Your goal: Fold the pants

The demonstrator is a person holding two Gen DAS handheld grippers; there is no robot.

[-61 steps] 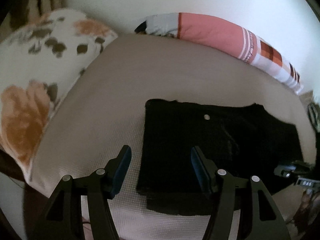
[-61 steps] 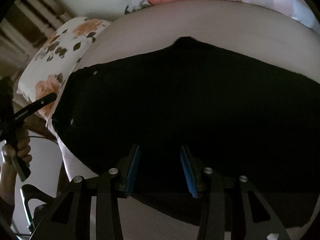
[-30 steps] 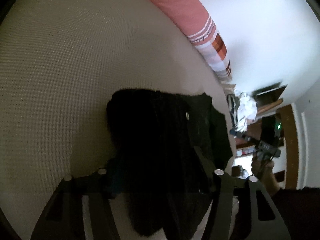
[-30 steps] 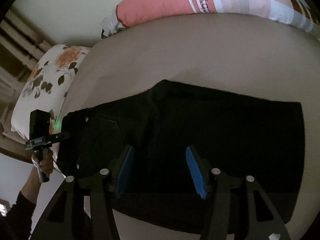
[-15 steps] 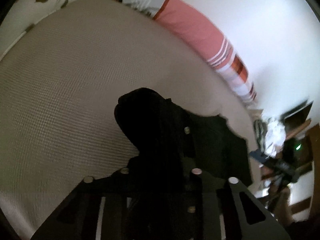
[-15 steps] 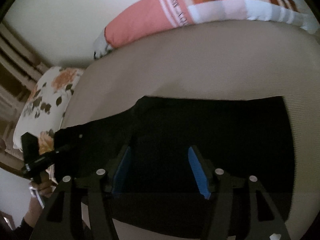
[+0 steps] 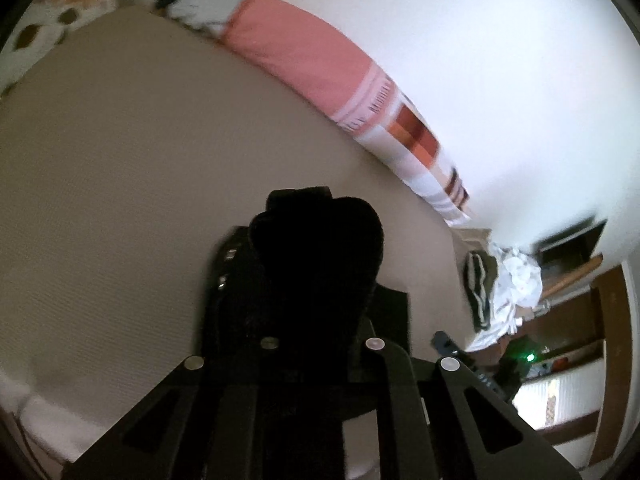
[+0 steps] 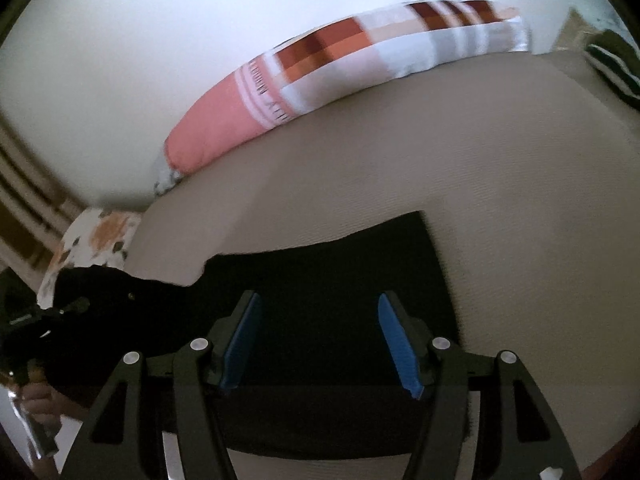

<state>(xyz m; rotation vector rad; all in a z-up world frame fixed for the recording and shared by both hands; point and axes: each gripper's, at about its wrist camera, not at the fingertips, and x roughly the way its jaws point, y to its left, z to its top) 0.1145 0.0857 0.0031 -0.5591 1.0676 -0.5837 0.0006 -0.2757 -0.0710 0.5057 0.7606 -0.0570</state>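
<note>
Gripping a bunched waist end of the black pants (image 7: 320, 248), left gripper (image 7: 316, 344) lifts it off the bed (image 7: 120, 168); fingers clamped tight. Right gripper (image 8: 320, 344) hovers w/ blue fingers (image 8: 396, 344) apart over the flat leg end, nothing between them.

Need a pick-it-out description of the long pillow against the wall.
Start at the beige bed; along its far edge, against the white wall, lies the long pillow. Unlike the floral pillow beside it, it is salmon pink with striped, orange-brown checked blocks.
</note>
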